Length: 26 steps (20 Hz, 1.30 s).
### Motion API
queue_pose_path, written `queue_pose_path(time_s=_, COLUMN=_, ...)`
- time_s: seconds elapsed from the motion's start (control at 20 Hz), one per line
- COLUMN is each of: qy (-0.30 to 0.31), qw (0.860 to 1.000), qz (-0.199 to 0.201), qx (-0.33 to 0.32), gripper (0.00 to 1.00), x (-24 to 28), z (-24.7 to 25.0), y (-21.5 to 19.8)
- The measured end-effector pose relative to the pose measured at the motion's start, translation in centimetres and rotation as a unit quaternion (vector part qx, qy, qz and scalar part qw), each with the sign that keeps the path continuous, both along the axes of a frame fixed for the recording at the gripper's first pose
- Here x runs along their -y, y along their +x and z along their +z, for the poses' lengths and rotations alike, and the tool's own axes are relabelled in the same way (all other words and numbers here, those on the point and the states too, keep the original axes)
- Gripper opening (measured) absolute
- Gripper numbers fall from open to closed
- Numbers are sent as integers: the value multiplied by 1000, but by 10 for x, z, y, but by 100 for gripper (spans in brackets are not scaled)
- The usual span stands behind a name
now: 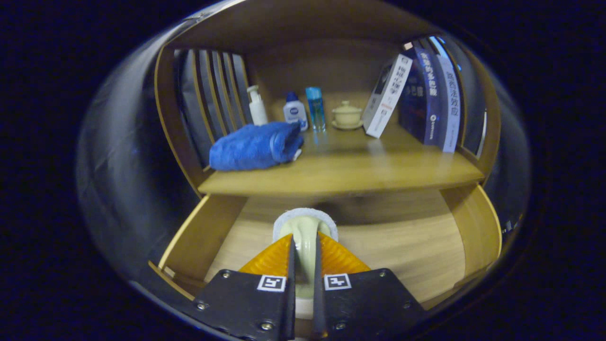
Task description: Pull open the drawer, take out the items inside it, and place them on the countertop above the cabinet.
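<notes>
- Left on the countertop (341, 173): rolled blue towel (255, 146), with a pump bottle (257, 105) and small bottles behind.
- Centre, over the open drawer (378, 246): gripper (303, 255) pinching a pale cup-like item (305, 227), both fingers pressed on its handle.
- Step in hand, by judgement: carrying the item out of the drawer.
- Next calls for lifting clear of the countertop edge, then setting down on the bare middle.
- Right: lidded cup (347, 115), leaning books (416, 97).
</notes>
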<state>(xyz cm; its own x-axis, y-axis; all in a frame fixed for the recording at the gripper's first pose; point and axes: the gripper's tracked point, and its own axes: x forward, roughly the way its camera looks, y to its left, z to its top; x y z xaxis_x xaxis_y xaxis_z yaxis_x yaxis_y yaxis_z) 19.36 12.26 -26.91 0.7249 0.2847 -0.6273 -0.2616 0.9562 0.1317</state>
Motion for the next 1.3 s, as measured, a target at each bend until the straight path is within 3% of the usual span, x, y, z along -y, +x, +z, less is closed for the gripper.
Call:
queue_pose_path(time_s=0.25, qy=53, qw=993, qz=-43, qx=99, gripper=15, x=21, z=72, y=37)
queue_pose_path(time_s=0.35, qy=43, qw=990, qz=-68, qx=118, gripper=15, x=34, z=87, y=61)
queue_pose_path(time_s=0.55, qy=13, qw=992, qz=-75, qx=100, gripper=15, x=31, z=58, y=109)
queue_pose_path(time_s=0.85, qy=-9, qw=992, qz=-65, qx=108, gripper=15, x=12, z=26, y=148)
queue_pose_path(time_s=1.3, qy=-18, qw=986, qz=-104, qx=131, gripper=15, x=11, z=13, y=211)
